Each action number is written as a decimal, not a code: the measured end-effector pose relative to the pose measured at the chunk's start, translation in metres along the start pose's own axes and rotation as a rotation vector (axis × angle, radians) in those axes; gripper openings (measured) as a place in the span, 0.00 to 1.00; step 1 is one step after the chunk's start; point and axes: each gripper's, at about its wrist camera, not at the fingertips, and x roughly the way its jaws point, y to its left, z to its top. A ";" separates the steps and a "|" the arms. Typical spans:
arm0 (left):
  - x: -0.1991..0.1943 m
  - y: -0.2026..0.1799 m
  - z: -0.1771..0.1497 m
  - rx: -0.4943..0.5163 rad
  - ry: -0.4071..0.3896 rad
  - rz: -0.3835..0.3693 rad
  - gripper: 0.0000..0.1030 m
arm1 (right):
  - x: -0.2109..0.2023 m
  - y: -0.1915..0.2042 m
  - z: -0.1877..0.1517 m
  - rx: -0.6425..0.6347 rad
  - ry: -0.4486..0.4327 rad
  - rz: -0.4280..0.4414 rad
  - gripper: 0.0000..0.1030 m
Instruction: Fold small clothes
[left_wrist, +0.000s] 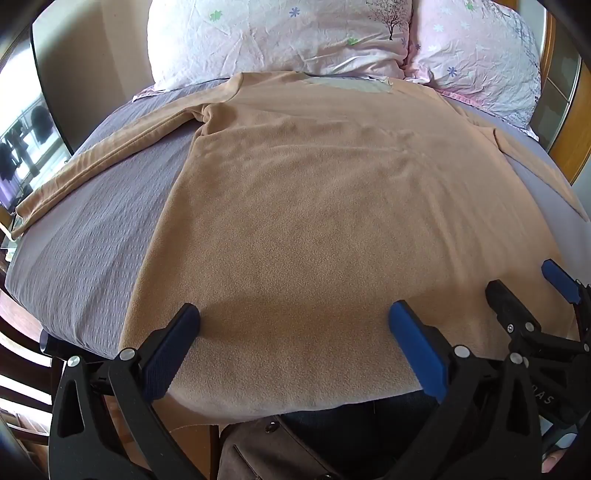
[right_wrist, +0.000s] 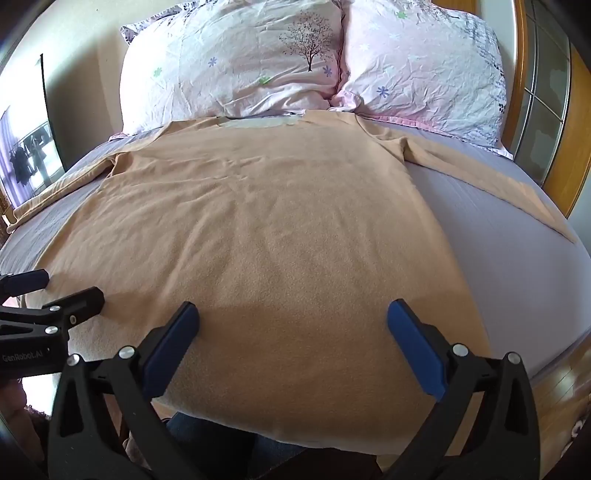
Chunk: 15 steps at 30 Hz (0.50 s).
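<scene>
A tan long-sleeved fleece shirt (left_wrist: 314, 206) lies flat on the bed, neck toward the pillows, both sleeves spread out; it also shows in the right wrist view (right_wrist: 258, 229). Its hem hangs over the near bed edge. My left gripper (left_wrist: 293, 314) is open and empty, just above the hem on the left part. My right gripper (right_wrist: 293, 312) is open and empty above the hem further right. The right gripper shows in the left wrist view (left_wrist: 524, 291), and the left gripper in the right wrist view (right_wrist: 59, 291).
The bed has a grey-purple sheet (left_wrist: 92, 229). Two floral pillows (right_wrist: 236, 70) (right_wrist: 424, 70) lie at the head. A wooden headboard and glazed frame (right_wrist: 543, 110) stand at the right. A window (left_wrist: 22, 158) is at the left. My jeans (left_wrist: 351, 428) are below the hem.
</scene>
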 end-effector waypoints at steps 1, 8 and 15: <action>0.000 0.000 0.000 0.000 0.000 0.000 0.99 | -0.002 -0.003 -0.001 0.001 0.000 -0.001 0.98; 0.000 0.000 0.000 0.000 -0.001 0.000 0.99 | -0.002 -0.002 -0.001 0.002 -0.003 -0.001 0.98; 0.000 0.000 0.000 0.000 -0.001 0.000 0.99 | -0.002 -0.001 -0.002 0.003 -0.004 -0.002 0.98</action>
